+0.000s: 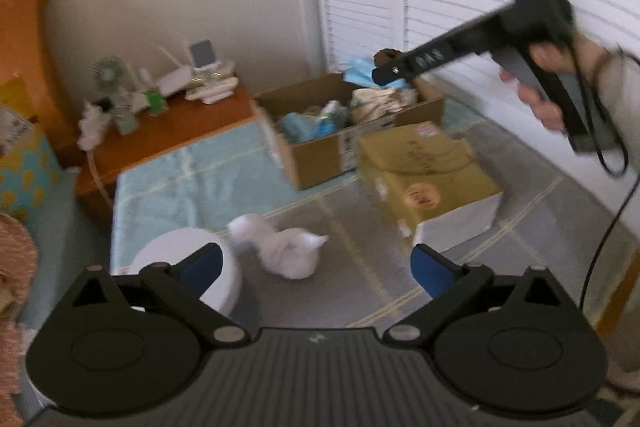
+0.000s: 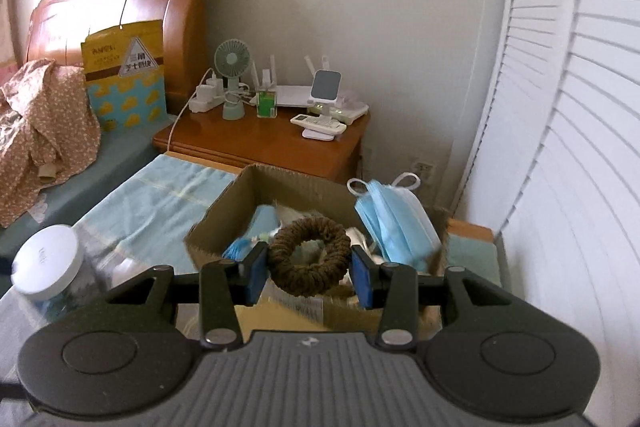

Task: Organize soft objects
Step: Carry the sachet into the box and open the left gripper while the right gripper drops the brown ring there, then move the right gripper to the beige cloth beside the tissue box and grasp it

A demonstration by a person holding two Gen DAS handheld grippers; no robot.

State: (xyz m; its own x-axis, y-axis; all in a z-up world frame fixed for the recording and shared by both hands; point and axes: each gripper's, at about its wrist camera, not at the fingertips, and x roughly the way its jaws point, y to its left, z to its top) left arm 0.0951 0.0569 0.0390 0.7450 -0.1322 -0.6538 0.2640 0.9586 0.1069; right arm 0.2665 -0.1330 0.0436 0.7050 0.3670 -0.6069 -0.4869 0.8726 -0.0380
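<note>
Gripping a brown scrunchie (image 2: 308, 259) between its 2 blue pads, our right gripper (image 2: 308, 267) is holding the ring above the open cardboard box (image 2: 224, 215). We are seeing this box just ahead of and below the fingers, with a stack of blue face masks (image 2: 394, 223) leaning on its rim to the right of the scrunchie and more soft things inside. Left of the right gripper, a clear jar with a white lid (image 2: 44, 267) is standing on the mat.

We are keeping our left gripper (image 1: 316, 267) spread wide with nothing between its fingers. Just ahead of it, a white plush toy (image 1: 288, 251) is lying on the grey mat (image 1: 360, 227), beside the jar's lid at the left finger. Farther ahead to the right, a closed yellow box (image 1: 428, 171) is sitting on the mat, and beyond it the open box.
</note>
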